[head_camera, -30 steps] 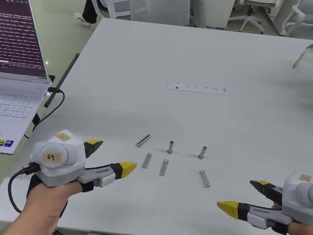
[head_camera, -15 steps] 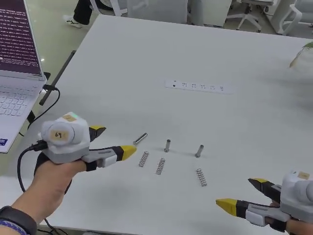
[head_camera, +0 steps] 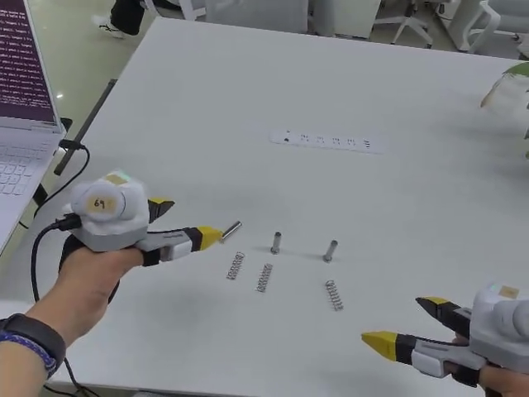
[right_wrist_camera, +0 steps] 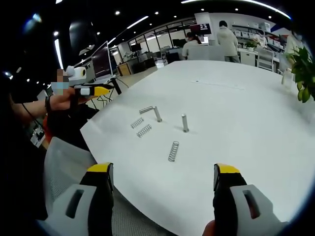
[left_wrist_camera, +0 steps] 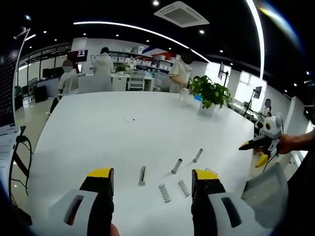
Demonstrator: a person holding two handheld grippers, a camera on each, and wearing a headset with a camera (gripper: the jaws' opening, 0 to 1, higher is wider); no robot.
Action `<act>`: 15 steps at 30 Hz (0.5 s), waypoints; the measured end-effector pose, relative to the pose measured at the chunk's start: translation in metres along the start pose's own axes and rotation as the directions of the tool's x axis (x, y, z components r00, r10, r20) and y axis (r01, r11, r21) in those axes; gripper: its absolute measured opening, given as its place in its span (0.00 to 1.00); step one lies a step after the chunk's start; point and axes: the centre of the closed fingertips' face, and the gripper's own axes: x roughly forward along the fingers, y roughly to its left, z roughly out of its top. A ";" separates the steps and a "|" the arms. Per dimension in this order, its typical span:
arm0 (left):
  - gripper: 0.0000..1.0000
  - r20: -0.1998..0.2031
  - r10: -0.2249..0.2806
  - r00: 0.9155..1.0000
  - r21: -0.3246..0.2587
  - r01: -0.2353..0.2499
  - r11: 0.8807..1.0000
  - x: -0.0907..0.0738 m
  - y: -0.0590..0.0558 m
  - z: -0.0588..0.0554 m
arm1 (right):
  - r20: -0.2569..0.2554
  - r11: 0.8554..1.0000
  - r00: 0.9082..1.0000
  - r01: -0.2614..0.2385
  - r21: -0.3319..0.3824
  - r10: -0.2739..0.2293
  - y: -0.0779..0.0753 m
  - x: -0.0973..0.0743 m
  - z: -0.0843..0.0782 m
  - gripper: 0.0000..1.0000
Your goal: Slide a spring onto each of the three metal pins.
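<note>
Gaping wide and empty, the left gripper (head_camera: 186, 219) points its jaws at the fallen pin (head_camera: 231, 229), probably to stand it up. That pin lies flat, its long axis slanting away and rightward in the head view. Two pins (head_camera: 275, 242) stand upright beside it. Three springs (head_camera: 264, 277) lie flat just nearer, pointing roughly toward them. The right gripper (head_camera: 403, 323), equally wide and empty, hovers well apart near the counter (head_camera: 248, 99) edge.

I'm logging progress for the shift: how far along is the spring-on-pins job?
Done: nothing; the three springs lie loose on the table, none on a pin. In hand: nothing; the open left claw has its tip by the fallen pin, and the open right claw hovers apart. Left: probably stand that pin up beside the two upright pins, then thread all three springs.
</note>
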 end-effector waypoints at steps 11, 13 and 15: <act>0.56 -0.012 -0.010 1.000 -0.012 0.010 1.000 0.019 0.003 0.001 | -0.001 1.000 1.000 0.005 0.007 -0.005 0.000 0.000 -0.002 0.82; 0.56 -0.017 -0.012 1.000 -0.010 0.012 1.000 0.022 0.003 0.001 | -0.001 1.000 1.000 0.006 0.008 -0.006 -0.001 0.000 -0.002 0.82; 0.55 -0.021 -0.014 1.000 -0.011 0.013 1.000 0.025 0.004 0.000 | -0.002 1.000 1.000 0.007 0.007 -0.007 -0.001 0.000 -0.002 0.82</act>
